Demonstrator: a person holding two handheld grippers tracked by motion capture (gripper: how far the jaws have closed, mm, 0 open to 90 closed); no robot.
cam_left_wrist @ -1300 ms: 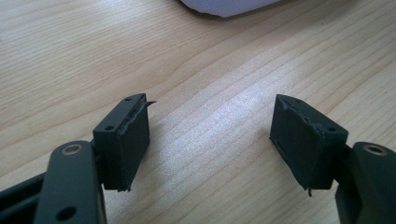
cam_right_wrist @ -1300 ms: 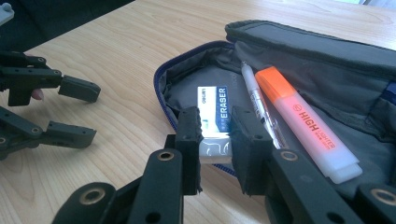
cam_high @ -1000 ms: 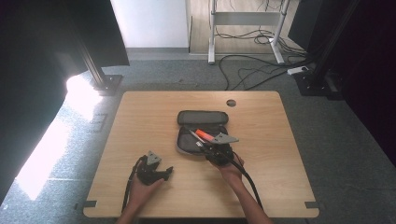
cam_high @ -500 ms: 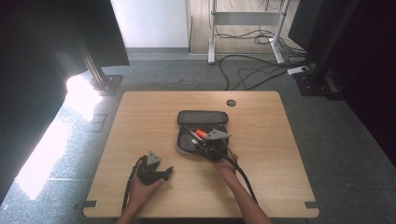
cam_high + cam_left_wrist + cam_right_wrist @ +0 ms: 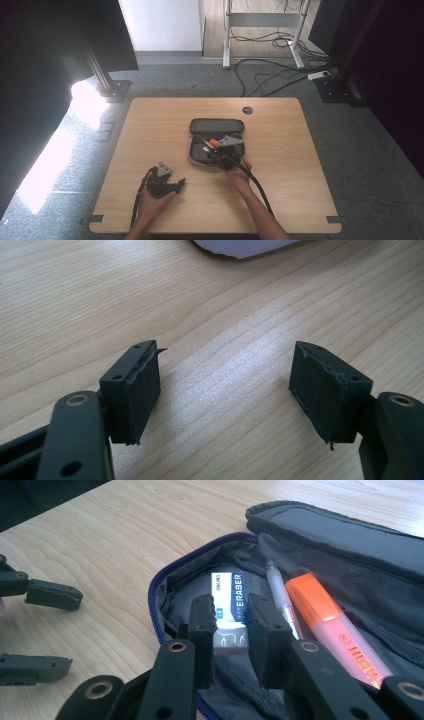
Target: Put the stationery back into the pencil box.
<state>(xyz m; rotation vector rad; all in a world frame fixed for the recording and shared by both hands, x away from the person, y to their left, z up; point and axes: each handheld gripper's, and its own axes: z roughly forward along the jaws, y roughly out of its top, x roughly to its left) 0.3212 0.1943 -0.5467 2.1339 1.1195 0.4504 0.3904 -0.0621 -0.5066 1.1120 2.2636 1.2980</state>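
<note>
Holding the eraser (image 5: 229, 611) between its narrowed jaws, the right claw (image 5: 230, 630) sits low inside the open case (image 5: 320, 535). Whether the eraser rests on the lining is hard to tell. Keep it level: pen (image 5: 280, 597) and highlighter (image 5: 332, 625) crowd one side, the zipper rim the other. The left claw (image 5: 225, 390) rests wide, empty, over bare table (image 5: 100, 290).

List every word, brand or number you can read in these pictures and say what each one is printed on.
"ERASER": on the blue and white sleeve of the eraser in the open pencil case, between the jaws of the right claw.
"HIGH": orange letters on the barrel of the orange highlighter; the rest of the word is cut off.
Small brand word along the eraser sleeve's white part: too small to read.
High view and left gripper view: no readable text.
</note>
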